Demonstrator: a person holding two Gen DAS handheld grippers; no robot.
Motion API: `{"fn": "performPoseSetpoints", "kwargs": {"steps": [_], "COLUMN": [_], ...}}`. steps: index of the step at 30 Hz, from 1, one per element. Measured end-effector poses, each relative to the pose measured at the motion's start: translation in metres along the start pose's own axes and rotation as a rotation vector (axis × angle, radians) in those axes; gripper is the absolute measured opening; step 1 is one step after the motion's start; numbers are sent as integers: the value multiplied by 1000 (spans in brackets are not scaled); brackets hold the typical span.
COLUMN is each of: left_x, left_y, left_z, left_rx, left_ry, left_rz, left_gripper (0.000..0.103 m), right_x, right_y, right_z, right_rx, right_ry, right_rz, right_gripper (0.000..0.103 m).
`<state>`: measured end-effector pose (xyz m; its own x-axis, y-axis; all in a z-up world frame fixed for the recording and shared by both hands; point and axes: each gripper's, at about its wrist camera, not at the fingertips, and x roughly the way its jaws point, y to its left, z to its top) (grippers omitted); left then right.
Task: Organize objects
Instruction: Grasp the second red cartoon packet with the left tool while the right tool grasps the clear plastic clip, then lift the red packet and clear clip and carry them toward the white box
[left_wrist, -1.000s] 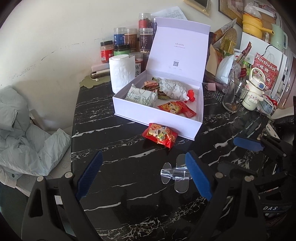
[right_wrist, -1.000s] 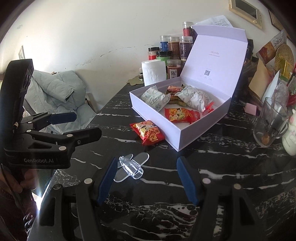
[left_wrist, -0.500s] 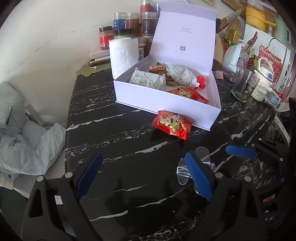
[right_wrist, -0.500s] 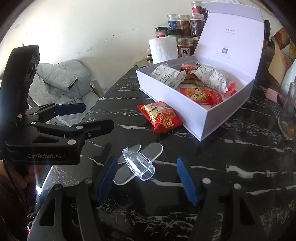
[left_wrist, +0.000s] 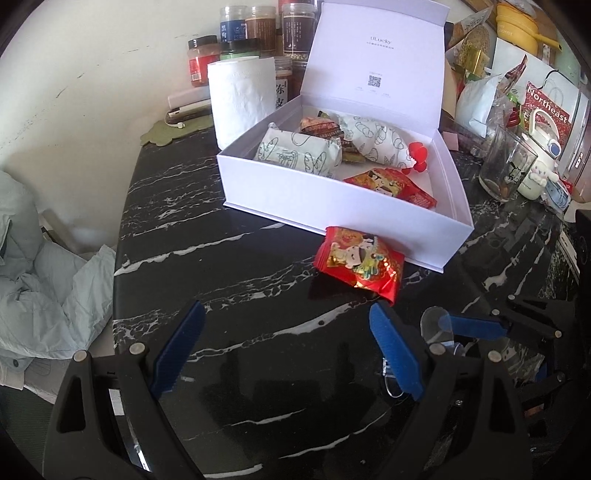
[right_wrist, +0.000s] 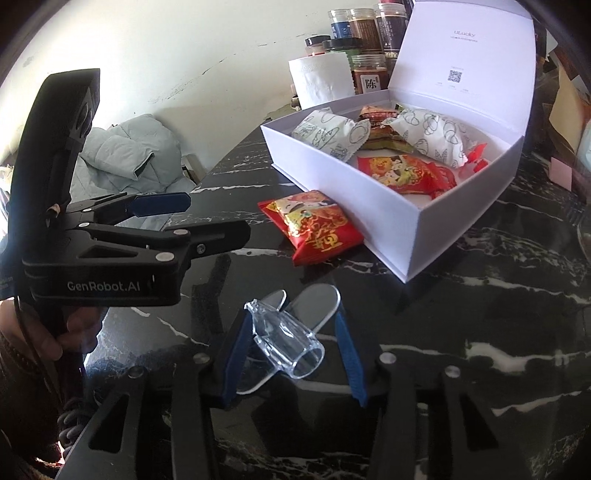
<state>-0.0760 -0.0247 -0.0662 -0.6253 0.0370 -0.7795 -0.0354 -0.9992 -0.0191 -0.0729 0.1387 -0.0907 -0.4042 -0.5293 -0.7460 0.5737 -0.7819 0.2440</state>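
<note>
A clear plastic piece (right_wrist: 284, 339), a small tube on oval plates, lies on the black marble table (right_wrist: 461, 332). My right gripper (right_wrist: 291, 350) straddles it with its jaws closing; the left pad looks against it, the right pad stands just off it. In the left wrist view one of that gripper's blue fingers (left_wrist: 472, 326) shows at the right, over the piece (left_wrist: 436, 325). My left gripper (left_wrist: 288, 350) is open over bare table. A red snack packet (left_wrist: 360, 262) (right_wrist: 314, 227) leans against the front of the open white box (left_wrist: 332, 206) (right_wrist: 351, 199), which holds several wrapped snacks.
A toilet roll (left_wrist: 242, 99) and several jars (left_wrist: 236, 33) stand behind the box. A glass (left_wrist: 506, 166) and assorted clutter fill the right side. A grey jacket (left_wrist: 37, 277) lies beyond the table's left edge. A person's hand (right_wrist: 55, 332) holds the left gripper.
Both grippers sank toward the table and nearer the box. The right jaws narrowed around the clear piece. In the left view that piece slid right, behind the right finger.
</note>
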Motion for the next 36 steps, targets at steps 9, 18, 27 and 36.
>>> {"fn": "performPoseSetpoints", "kwargs": {"steps": [9, 18, 27, 36], "left_x": [31, 65, 68, 59], "left_y": [-31, -48, -52, -63], "left_z": [23, 25, 25, 18], "left_rx": [25, 18, 47, 84], "left_ry": [12, 46, 35, 19], "left_rz": [-109, -102, -41, -59], "left_gripper": [91, 90, 91, 72], "right_x": [-25, -24, -15, -25], "right_y": [-42, -40, -33, -42], "right_z": [-18, -20, -18, -20], "right_rx": [59, 47, 13, 79], "right_ry": [-29, -9, 16, -37], "right_rz": [-119, -171, -203, -211], "right_gripper": [46, 91, 99, 43]}}
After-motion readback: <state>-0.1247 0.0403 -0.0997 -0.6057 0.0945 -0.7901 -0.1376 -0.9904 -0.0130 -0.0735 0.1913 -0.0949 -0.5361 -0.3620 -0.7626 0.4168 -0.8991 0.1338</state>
